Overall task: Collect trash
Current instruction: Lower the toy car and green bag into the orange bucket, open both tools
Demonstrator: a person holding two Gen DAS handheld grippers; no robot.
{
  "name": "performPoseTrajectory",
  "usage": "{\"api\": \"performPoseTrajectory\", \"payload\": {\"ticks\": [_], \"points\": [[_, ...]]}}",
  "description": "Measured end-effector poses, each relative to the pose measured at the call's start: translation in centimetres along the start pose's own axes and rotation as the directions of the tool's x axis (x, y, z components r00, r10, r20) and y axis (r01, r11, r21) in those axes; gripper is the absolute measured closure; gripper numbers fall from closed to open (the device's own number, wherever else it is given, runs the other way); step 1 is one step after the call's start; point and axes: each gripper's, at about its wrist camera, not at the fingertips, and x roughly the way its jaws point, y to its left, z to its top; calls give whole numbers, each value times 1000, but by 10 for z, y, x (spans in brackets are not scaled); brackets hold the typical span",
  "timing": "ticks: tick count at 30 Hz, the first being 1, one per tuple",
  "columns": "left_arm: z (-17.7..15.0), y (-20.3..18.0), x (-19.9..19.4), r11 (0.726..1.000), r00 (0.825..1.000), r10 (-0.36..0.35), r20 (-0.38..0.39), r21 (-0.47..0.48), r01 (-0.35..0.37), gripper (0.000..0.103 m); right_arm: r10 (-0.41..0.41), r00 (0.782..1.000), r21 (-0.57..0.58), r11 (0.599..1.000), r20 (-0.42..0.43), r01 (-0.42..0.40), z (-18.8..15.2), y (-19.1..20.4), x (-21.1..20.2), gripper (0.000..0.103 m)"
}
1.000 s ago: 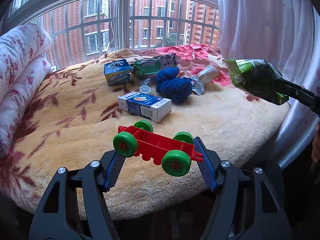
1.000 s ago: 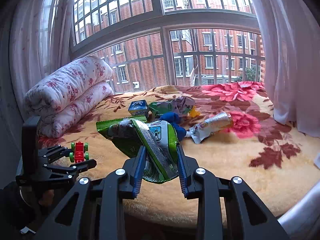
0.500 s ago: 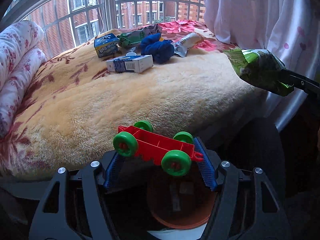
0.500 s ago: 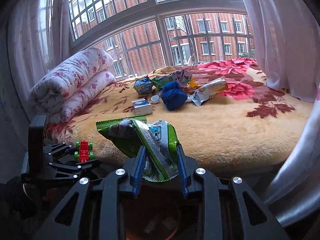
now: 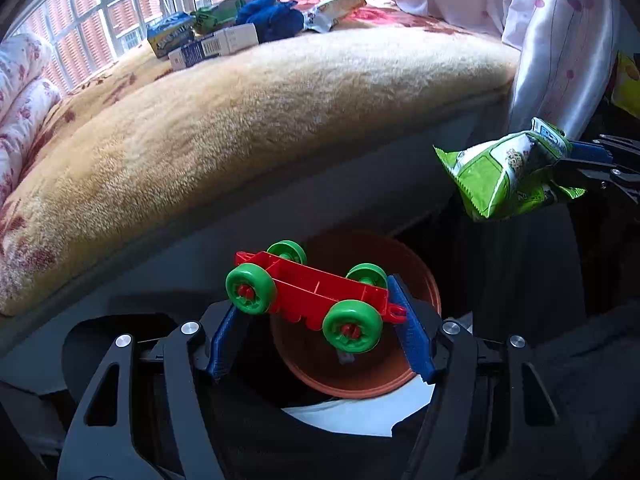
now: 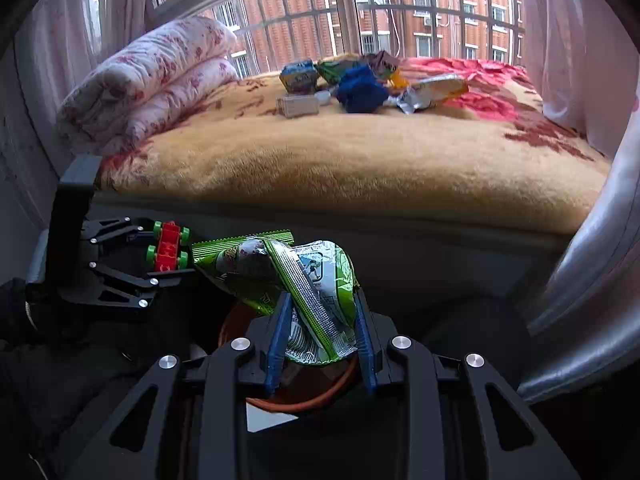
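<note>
My left gripper (image 5: pixel 316 300) is shut on a red toy wagon with green wheels (image 5: pixel 312 292), held by its two ends above a round brown bin (image 5: pixel 424 280) on the floor. In the right wrist view the same wagon (image 6: pixel 168 246) sits in the left gripper (image 6: pixel 170 248) at the left. My right gripper (image 6: pixel 320 304) is shut on a crumpled green snack bag (image 6: pixel 280 268), also over the brown bin (image 6: pixel 320 402). In the left wrist view that bag (image 5: pixel 504 172) hangs at the right, beyond the bin.
The bed (image 5: pixel 248 120) with its tan floral blanket rises just behind the bin. At its far side lie boxes (image 6: pixel 298 76), a blue cloth (image 6: pixel 360 88) and a wrapper (image 6: pixel 434 92). A rolled quilt (image 6: pixel 148 76) lies at the left, curtains (image 5: pixel 552 40) hang at the right.
Both grippers have come back off the bed and sunk toward the floor, tilting downward. The brown bin has come into view beneath them. Wagon and bag stay gripped.
</note>
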Motion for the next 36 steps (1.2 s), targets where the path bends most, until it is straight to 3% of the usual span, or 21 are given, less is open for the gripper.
{"api": "performPoseTrajectory", "payload": {"ticks": [5, 9, 15, 19, 26, 27, 29, 30, 36], "points": [[-10, 6, 46, 999, 993, -36, -112, -4, 36, 38, 22, 988, 32, 999, -151, -17, -10, -2, 52, 73], [-15, 12, 89, 997, 972, -74, -225, -19, 71, 38, 44, 962, 71, 997, -269, -26, -14, -6, 102, 73], [-14, 18, 126, 996, 947, -86, -310, -8, 88, 38, 66, 925, 111, 994, -373, -26, -15, -12, 152, 72], [-19, 15, 145, 996, 927, -86, -364, 2, 93, 38, 75, 912, 122, 992, -404, -27, -16, -12, 171, 72], [-22, 7, 159, 993, 908, -94, -408, 24, 113, 38, 82, 898, 122, 992, -432, -31, -19, -8, 189, 70], [-22, 8, 159, 992, 906, -102, -411, 19, 121, 37, 84, 897, 121, 992, -433, -35, -18, -7, 190, 61], [-21, 6, 163, 994, 901, -87, -424, 24, 107, 23, 86, 896, 115, 993, -435, -40, -12, -7, 199, 42], [-22, 6, 164, 995, 901, -73, -428, 30, 95, 14, 86, 899, 117, 992, -429, -39, -11, -8, 199, 40], [-22, 3, 159, 995, 905, -70, -419, 38, 94, 14, 94, 901, 139, 990, -423, -38, -12, -18, 189, 38]]}}
